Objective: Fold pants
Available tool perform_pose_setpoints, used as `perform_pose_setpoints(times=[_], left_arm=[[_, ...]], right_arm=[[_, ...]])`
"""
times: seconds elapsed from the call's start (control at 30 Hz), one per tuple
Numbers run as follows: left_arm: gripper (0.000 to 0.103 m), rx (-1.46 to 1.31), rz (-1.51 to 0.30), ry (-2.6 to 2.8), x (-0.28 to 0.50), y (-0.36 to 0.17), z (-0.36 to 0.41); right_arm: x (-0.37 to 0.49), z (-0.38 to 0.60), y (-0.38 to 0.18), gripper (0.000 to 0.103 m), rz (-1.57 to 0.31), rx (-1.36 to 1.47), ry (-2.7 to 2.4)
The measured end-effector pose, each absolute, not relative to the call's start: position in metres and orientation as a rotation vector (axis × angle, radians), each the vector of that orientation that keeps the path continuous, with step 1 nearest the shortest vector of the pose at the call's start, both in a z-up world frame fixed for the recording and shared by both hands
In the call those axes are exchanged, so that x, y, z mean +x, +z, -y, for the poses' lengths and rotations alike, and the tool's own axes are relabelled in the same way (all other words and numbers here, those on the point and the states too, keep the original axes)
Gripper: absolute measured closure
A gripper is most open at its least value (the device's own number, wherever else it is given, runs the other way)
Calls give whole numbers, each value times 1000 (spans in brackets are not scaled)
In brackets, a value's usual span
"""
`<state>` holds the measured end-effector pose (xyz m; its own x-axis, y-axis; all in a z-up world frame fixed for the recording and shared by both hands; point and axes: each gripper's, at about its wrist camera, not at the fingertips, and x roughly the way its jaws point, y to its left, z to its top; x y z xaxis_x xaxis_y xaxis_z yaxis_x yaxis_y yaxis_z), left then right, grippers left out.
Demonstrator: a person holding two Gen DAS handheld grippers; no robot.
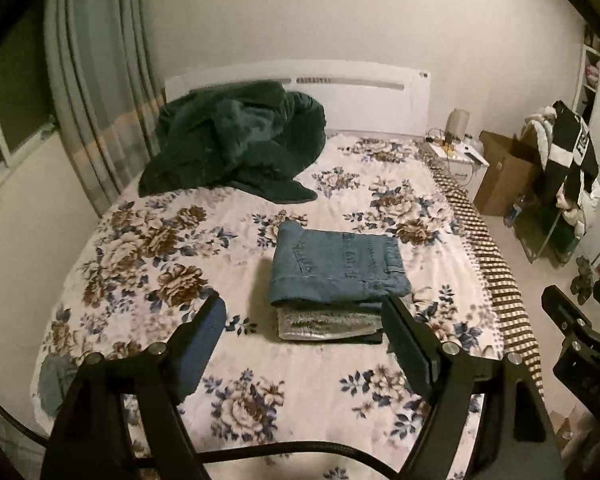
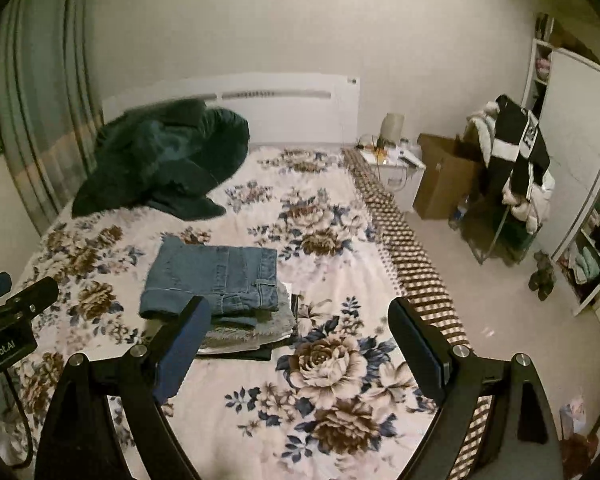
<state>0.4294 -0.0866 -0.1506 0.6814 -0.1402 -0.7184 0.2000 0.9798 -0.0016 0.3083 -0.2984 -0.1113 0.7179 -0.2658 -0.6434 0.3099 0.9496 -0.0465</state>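
The folded blue denim pants (image 1: 338, 266) lie flat on the bed's white floral-print bedspread (image 1: 300, 400), topping a small stack of folded garments; the position suggests the fold is complete and the item stored with finished pieces. The left gripper (image 1: 304, 344) is held above the bed with jaws spread and nothing between them. The right gripper (image 2: 300, 344) likewise stands wide and empty, clear of the cloth. The crumpled dark green fleece blanket (image 1: 236, 152) sits near the headboard, well apart from the stack. The grey and dark layers under the denim show edges only; their type cannot be determined
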Motion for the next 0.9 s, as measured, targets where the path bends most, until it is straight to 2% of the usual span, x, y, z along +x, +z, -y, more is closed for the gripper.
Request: perform_pose_setpoints(times=[0.13,0.23,0.27,0.47,0.9], left_arm=[[24,61,-774,-169,386,-123,82],[6,53,-752,-152,362,-109,78],[3,51,-747,-144,355,-105,77],[3,31,-728,-110,331,-92,66],[3,63,-690,-102,299,-76,49]], right_arm=[[254,292,-74,7,-660,66,-299],[217,287,-50,6,-630,71,-275],[210,285,-46,5,-627,69,-269],[167,272,-21,5,-620,56,-237],[137,255,3,5,-613,51,-240]])
